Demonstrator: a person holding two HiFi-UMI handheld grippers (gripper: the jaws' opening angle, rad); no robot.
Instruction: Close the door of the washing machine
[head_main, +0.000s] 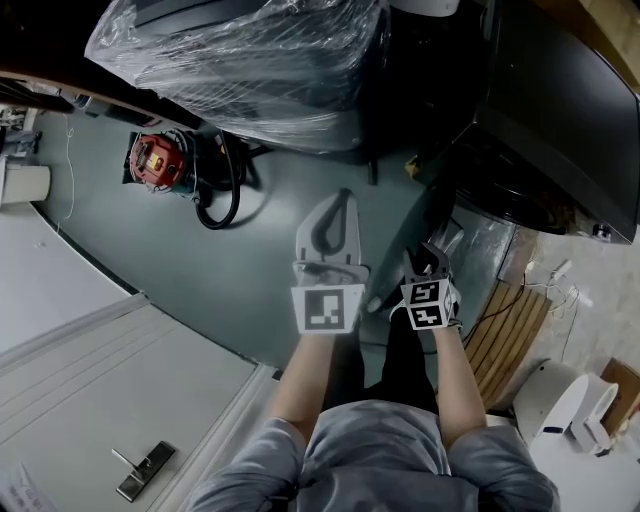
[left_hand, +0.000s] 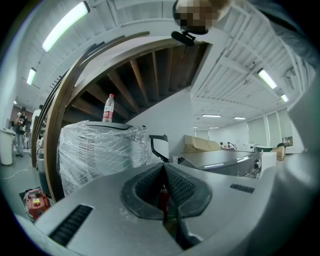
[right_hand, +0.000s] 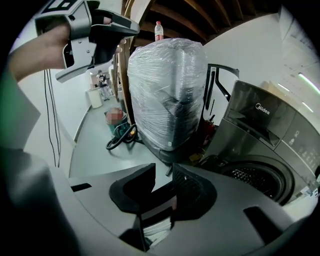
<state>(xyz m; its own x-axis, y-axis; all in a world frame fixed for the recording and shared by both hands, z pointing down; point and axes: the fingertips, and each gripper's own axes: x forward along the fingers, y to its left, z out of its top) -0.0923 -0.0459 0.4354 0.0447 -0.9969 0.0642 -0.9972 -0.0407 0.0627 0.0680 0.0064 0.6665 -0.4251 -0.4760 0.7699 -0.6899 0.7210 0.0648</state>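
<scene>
Left tool (left_hand: 164, 169): jaws shut tip to tip, nothing between them; I see it held level over the grey-green floor (head_main: 200, 270). Right tool (right_hand: 162, 175): jaws parted with a clear gap, empty, angled down beside the silver-grey front-loading washing machine with a dark control panel (right_hand: 265, 125). The drum mouth stands open at lower right of the right gripper view. The machine's dark-framed door (right_hand: 218, 90) is swung wide open, standing upright at the machine's left edge, between it and a tall appliance wrapped in clear plastic film (right_hand: 167, 90). Neither tool touches the door. A clear plastic bottle with a red cap (right_hand: 159, 30) stands on the wrapped appliance. In the head view a red canister-shaped device (head_main: 155, 160) with a black hose lies on the floor, well apart from both tools.
</scene>
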